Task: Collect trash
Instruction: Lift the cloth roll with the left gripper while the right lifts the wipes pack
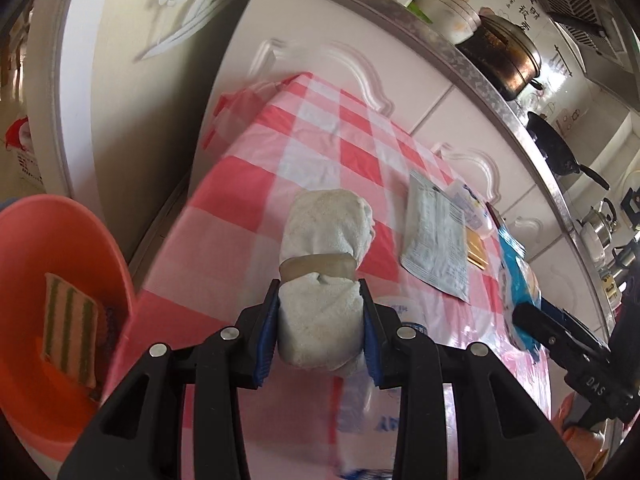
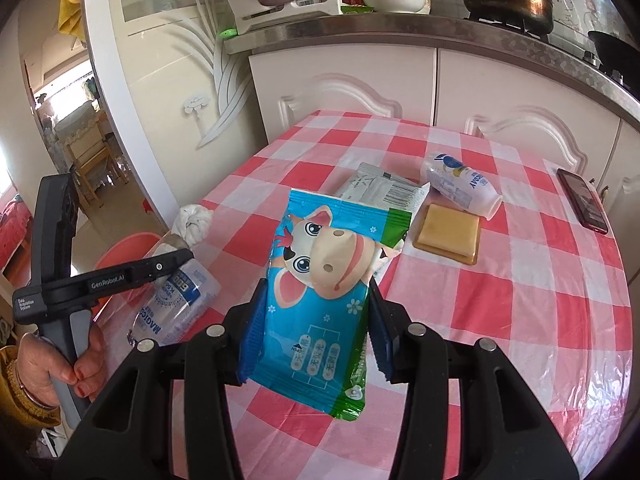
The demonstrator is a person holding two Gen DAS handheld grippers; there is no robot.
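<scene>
At the moment of inspection both grippers were loaded. The left gripper [image 1: 320, 312] had its jaws clamped on a white cloth bundle [image 1: 324, 264] cinched by a tan band; the bundle's long axis ran straight out along the fingers, its far end projecting over the checked tablecloth [image 1: 320, 132]. The right gripper [image 2: 316, 332] was clenched across the lower half of a blue cow-print wrapper [image 2: 324, 280], held upright with its long axis likewise in line with the fingers. The relation governing the next move was the orange basin [image 1: 40, 280], which sat off the table's left edge, lower than the tabletop and just beside the left gripper — the left hand [image 2: 60, 364] was plainly the nearer; a striped sponge [image 1: 68, 332] already lay inside it. In my judgement the bundle needed only a short swing to the left across the table edge, and that path appeared unobstructed. The right gripper would have to cross over the clear plastic bottle [image 2: 176, 300] lying near the left edge. Uncollected items remained in the middle of the table — a grey printed packet [image 2: 380, 188], a small white bottle [image 2: 460, 184] on its side, and a tan flat package [image 2: 448, 232] — all close together. A phone [image 2: 584, 200] lay near the right edge, well apart from these.
</scene>
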